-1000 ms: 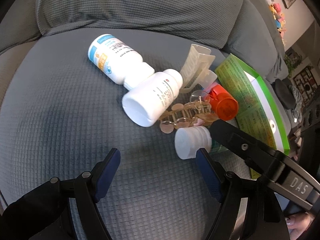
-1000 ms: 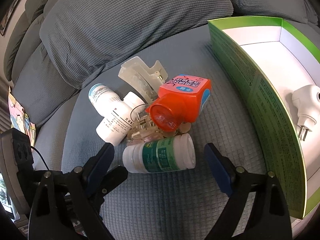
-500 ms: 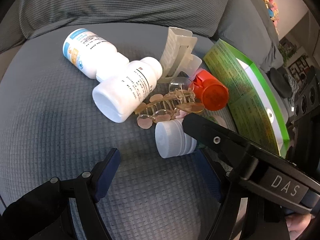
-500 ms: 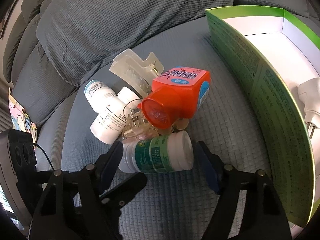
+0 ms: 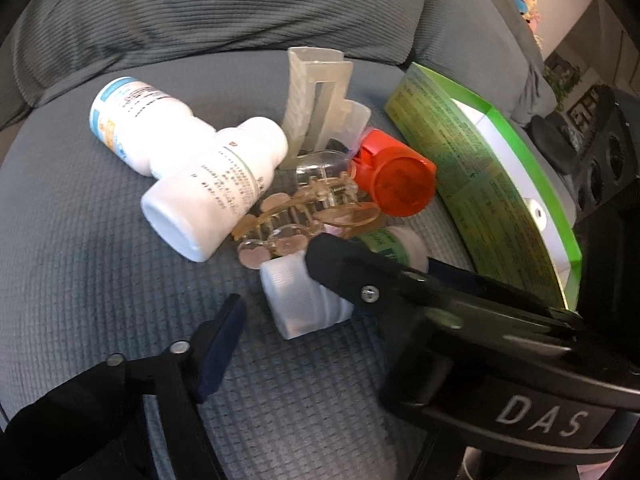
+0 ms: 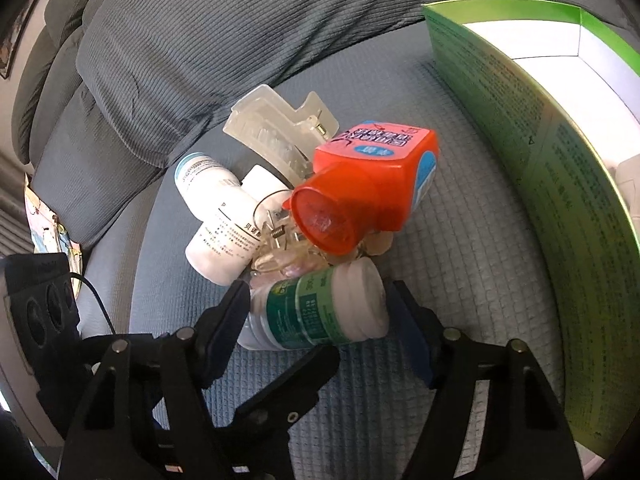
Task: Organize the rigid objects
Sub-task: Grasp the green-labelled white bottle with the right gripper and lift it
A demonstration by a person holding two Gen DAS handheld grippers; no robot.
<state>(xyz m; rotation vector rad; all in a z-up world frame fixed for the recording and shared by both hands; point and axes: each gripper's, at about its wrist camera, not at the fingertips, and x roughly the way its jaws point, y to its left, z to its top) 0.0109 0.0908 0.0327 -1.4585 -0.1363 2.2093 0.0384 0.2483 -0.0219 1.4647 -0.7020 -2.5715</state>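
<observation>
The green-labelled bottle [image 6: 320, 312] is being bracketed end-to-end by the right gripper [image 6: 320, 320], apparently touching but grip unconfirmed, while the left gripper [image 5: 304, 320] is being held spread; the amber hair clip [image 6: 280, 256] at 12 o'clock is risking being dragged along.

Grey waffle-weave sofa seat cushion [image 5: 80, 240] carries everything, ribbed back cushions [image 6: 240, 32] behind it. On the seat, one tight pile: two white pill bottles [image 5: 208, 204] lying touching, frosted hair claw [image 5: 316, 100], amber clear hair clip [image 5: 304, 216], orange bottle [image 6: 372, 184] on its side, green-label bottle [image 6: 320, 308] lying nearest. Open green box [image 6: 560, 168] stands just right of the pile.
</observation>
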